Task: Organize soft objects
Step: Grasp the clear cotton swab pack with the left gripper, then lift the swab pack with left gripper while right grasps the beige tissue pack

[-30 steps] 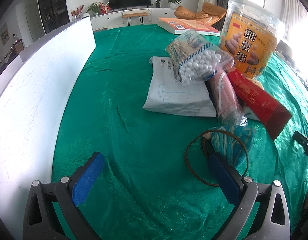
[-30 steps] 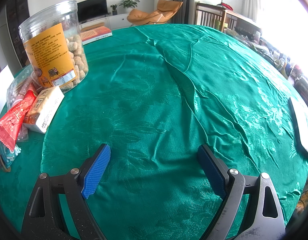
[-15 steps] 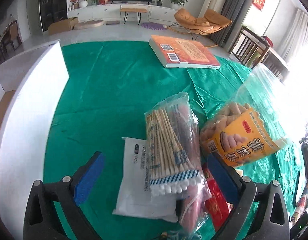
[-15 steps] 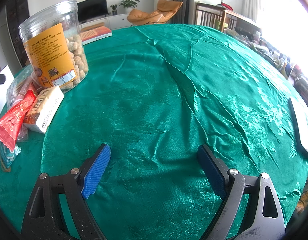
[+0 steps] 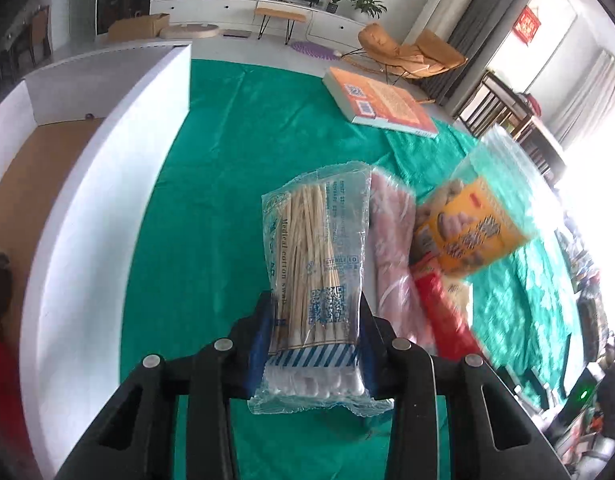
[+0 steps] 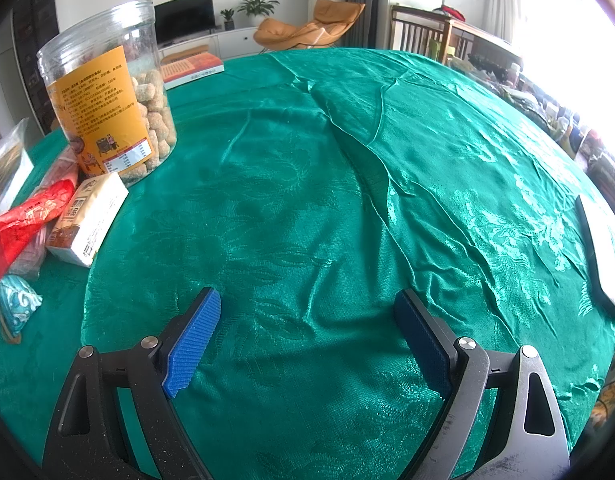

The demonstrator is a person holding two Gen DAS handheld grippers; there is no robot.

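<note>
White box (image 5: pixel 107 168): far left of the green tablecloth (image 5: pixel 211 216), open, brown floor showing; judged the likely drop point.

Left gripper (image 5: pixel 313 344): clenched on the cotton swab bag (image 5: pixel 315 264), gripping its lower end near the cotton tips; bag appears lifted off the cloth, pointing away.

Pink packet (image 5: pixel 391 248), red packet (image 5: pixel 443 312), snack jar (image 5: pixel 475 216): lying just right of the held bag.

Right gripper (image 6: pixel 307 344): released, jaws wide apart over bare cloth, holding nothing.

Step in hand: carrying the first soft item. Next move calls for swinging left over the box wall, then letting go.
</note>
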